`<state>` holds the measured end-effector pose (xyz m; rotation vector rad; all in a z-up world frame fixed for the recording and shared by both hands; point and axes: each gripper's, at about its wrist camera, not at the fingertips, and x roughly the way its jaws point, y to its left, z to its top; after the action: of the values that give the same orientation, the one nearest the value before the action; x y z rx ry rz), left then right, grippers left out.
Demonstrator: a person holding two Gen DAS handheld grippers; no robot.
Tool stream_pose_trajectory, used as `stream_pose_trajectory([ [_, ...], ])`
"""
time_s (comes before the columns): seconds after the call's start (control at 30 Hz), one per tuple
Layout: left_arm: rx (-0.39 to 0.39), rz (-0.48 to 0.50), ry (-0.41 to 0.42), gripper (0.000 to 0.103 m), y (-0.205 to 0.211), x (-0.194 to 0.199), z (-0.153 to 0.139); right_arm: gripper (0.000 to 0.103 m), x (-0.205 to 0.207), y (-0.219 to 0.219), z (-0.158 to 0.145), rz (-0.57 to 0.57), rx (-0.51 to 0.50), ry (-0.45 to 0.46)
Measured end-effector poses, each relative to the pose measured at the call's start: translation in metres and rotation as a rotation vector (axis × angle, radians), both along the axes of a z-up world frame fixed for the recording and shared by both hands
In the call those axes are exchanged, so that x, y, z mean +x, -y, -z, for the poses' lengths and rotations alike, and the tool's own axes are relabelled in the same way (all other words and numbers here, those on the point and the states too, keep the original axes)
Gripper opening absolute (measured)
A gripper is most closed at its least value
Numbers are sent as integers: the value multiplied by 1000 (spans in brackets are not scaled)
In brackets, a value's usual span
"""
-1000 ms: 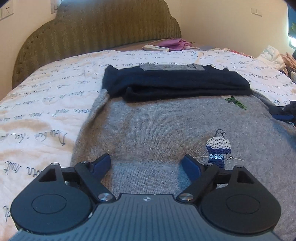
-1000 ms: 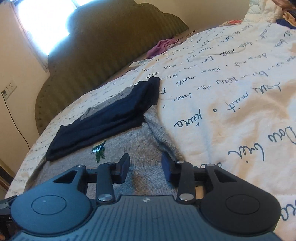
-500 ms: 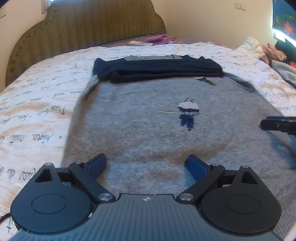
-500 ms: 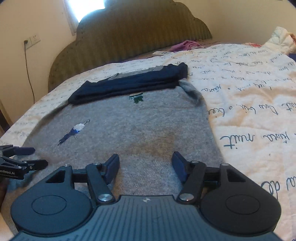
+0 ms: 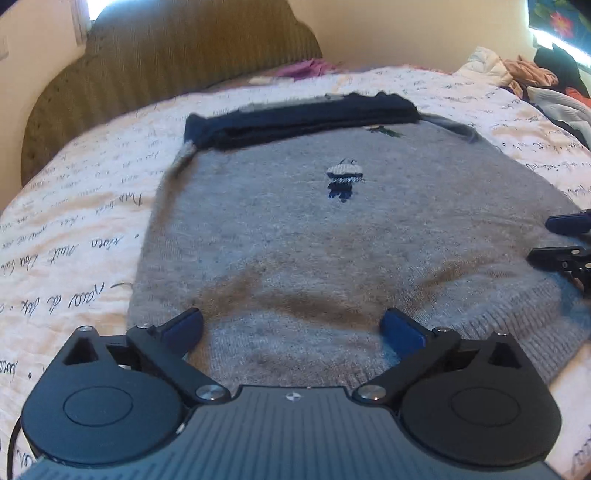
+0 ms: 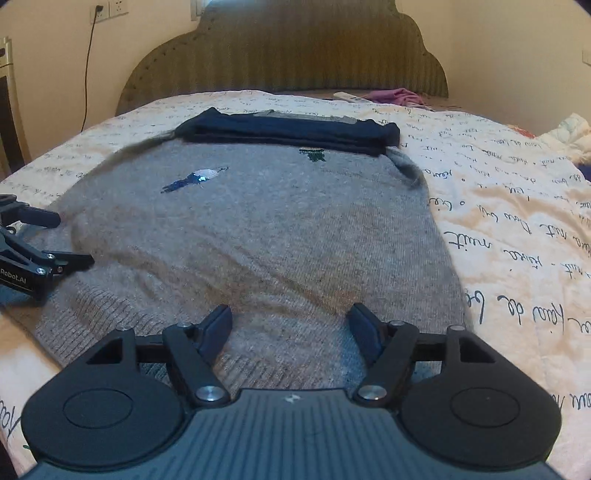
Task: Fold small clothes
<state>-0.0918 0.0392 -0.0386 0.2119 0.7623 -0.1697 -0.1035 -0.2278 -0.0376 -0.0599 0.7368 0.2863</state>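
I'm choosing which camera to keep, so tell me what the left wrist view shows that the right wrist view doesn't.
Only the left wrist view: a heap of clothes at the bed's far right and a bright flowered picture on the wall.

Only the right wrist view: a wall socket with a black cable hanging down.

Both: the grey sweater spread flat, the folded navy garment across its top, the padded headboard, and both tongs, left tongs and right tongs, opening with nothing pinched.
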Motion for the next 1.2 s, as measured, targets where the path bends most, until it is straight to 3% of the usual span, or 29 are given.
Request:
stream_pose_trajectory([
  [0.07,-16,18,0,92,-7,-9,-9,71,-8,2,-11,27,-8,2],
  [0.17,-2,49,-17,92,-11,-26,-9,71,-30,6,-21,-7,13,16],
  [0.23,-6,45,-7,95,-15,-32,-1,73,-34,5,-6,-21,-8,-68],
  [0.3,-14,21,2,97,-17,-32,2,74,-44,9,2,-38,-17,-9],
  [0.4,-23,18,-9,89,-22,-32,-10,74,-40,24,-15,26,74,-59],
  [0.5,-17,16,64,92,-36,-38,-28,75,-42,60,-37,109,243,-42],
  [0.57,-38,-10,121,93,-49,-33,-43,75,-37,83,-49,179,303,-18],
  [0.77,-203,-168,207,98,-70,37,-71,77,35,122,-76,255,454,41],
  [0.87,-252,-197,189,97,-65,72,-66,80,83,122,-73,257,514,34],
  [0.97,-281,-202,122,97,-57,94,-54,80,129,116,-59,273,576,-41],
  [1.07,-246,-164,97,97,-51,89,-43,80,141,103,-48,258,567,-99],
  [1.2,-118,-126,97,97,-58,56,-29,80,107,96,-35,202,437,-129],
])
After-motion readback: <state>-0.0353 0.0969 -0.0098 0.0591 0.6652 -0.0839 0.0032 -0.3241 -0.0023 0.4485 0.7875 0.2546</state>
